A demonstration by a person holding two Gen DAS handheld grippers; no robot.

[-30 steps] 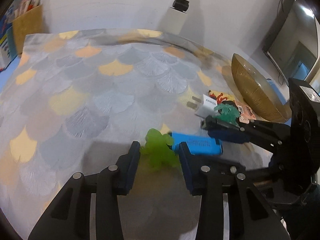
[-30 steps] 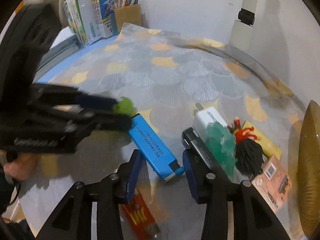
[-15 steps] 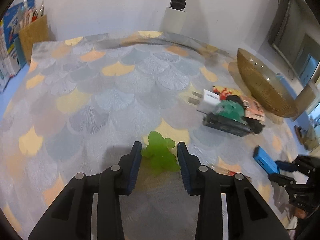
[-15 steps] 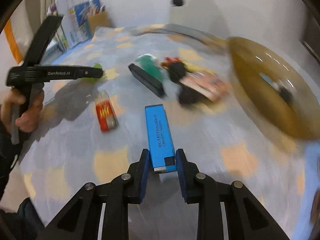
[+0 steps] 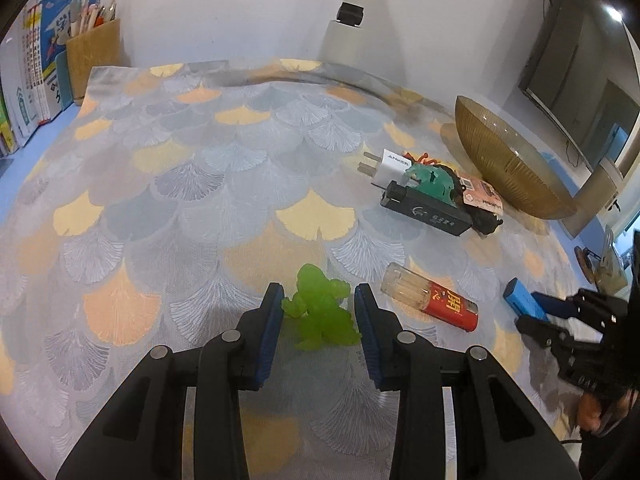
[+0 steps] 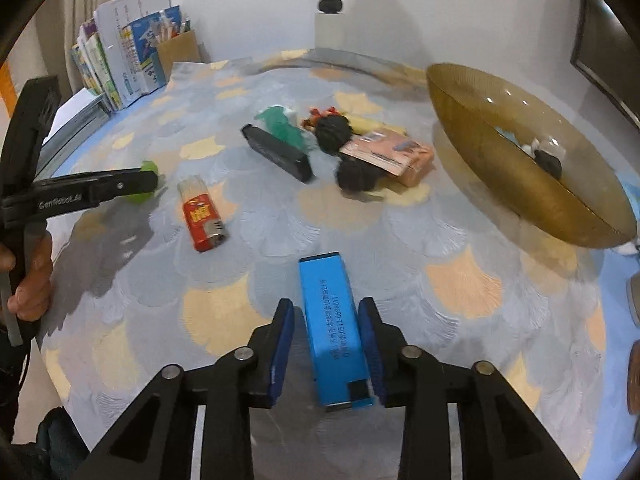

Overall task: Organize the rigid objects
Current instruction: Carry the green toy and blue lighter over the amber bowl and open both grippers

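Blue plastic first: the lighter (image 6: 335, 328) lies between the right gripper (image 6: 328, 344) fingers, whose jaws are opening, gaps on both sides. The left gripper (image 5: 318, 332) straddles the green toy figure (image 5: 320, 312), jaws apart, barely touching it. Farther off lie a red lighter (image 6: 202, 220), black case (image 6: 278, 153) and amber bowl (image 6: 480, 168).
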